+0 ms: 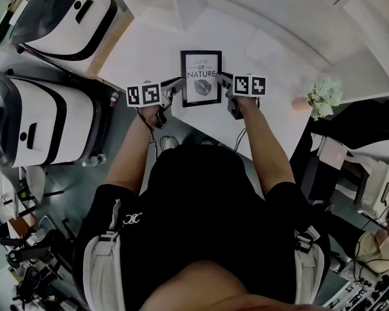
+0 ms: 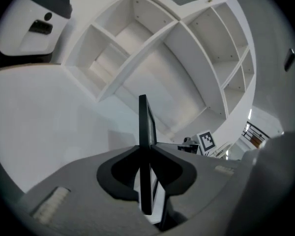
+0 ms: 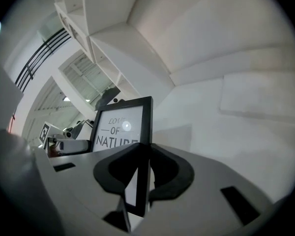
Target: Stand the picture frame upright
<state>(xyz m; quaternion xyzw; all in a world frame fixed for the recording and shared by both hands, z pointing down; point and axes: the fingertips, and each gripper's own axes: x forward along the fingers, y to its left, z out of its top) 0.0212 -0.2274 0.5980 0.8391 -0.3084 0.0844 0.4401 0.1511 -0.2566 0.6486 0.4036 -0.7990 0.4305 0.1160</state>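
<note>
The picture frame [image 1: 201, 78] is being clamped at its 9 o'clock edge by the left tool [image 1: 177, 83] and at 3 o'clock by the right tool [image 1: 224, 78]. Its long axis is being held 12-to-6.

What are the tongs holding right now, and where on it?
Both hold the picture frame: left tongs clamp its left edge, right tongs its right edge.

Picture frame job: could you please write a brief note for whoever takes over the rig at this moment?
Left gripper: shut on the left edge of the black rectangular picture frame.
Right gripper: shut on its right edge.
Frame: over the white table, print facing the person, looks about upright.
Done: frame raised, gripped on both sides.
Left: set it standing by itself, then release; its back support cannot be made out.
</note>
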